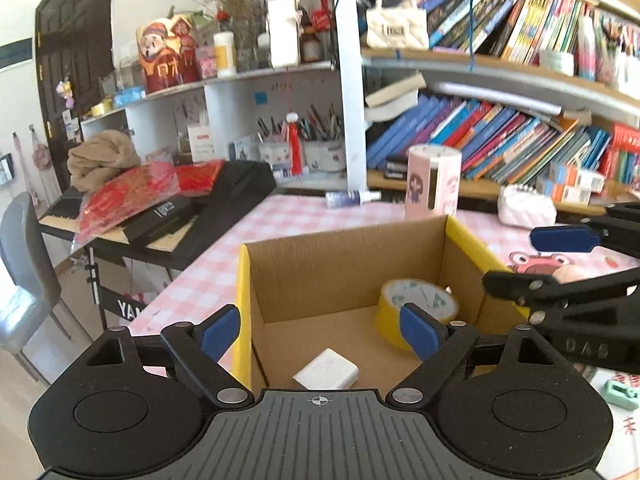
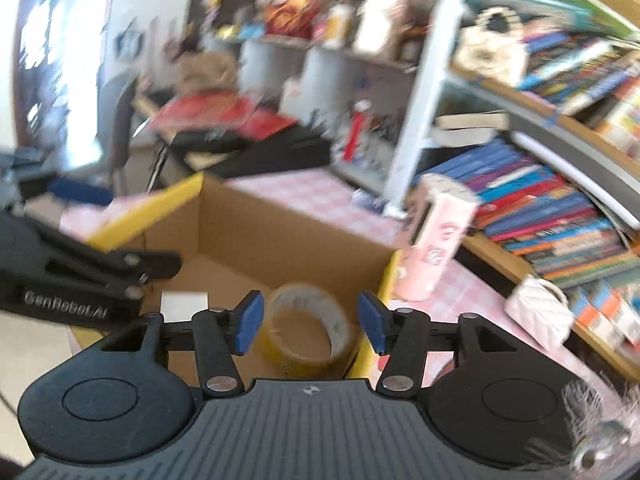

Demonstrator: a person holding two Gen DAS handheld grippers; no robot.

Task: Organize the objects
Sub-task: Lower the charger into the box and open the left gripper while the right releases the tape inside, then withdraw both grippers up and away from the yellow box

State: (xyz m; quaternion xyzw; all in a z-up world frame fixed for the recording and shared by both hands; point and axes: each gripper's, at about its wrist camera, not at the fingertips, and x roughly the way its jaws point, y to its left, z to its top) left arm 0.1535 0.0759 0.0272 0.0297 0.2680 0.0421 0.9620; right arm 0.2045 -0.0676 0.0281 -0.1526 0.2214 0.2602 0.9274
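An open cardboard box (image 1: 344, 264) with yellow flap edges stands on the pink checked table; it also shows in the right wrist view (image 2: 248, 240). Inside lie a yellow tape roll (image 1: 394, 314) (image 2: 304, 330) and a white rectangular block (image 1: 326, 372) (image 2: 184, 306). My left gripper (image 1: 320, 334) is open and empty, held over the box's near side. My right gripper (image 2: 312, 322) is open and empty above the tape roll; it shows at the right of the left wrist view (image 1: 552, 264).
A pink cylindrical holder (image 1: 434, 180) (image 2: 436, 240), a small bottle (image 1: 350, 199) and a white quilted purse (image 1: 526, 206) (image 2: 540, 314) sit on the table behind the box. A green item (image 1: 620, 394) lies at right. Bookshelves rise behind; a keyboard stand (image 1: 160, 224) is left.
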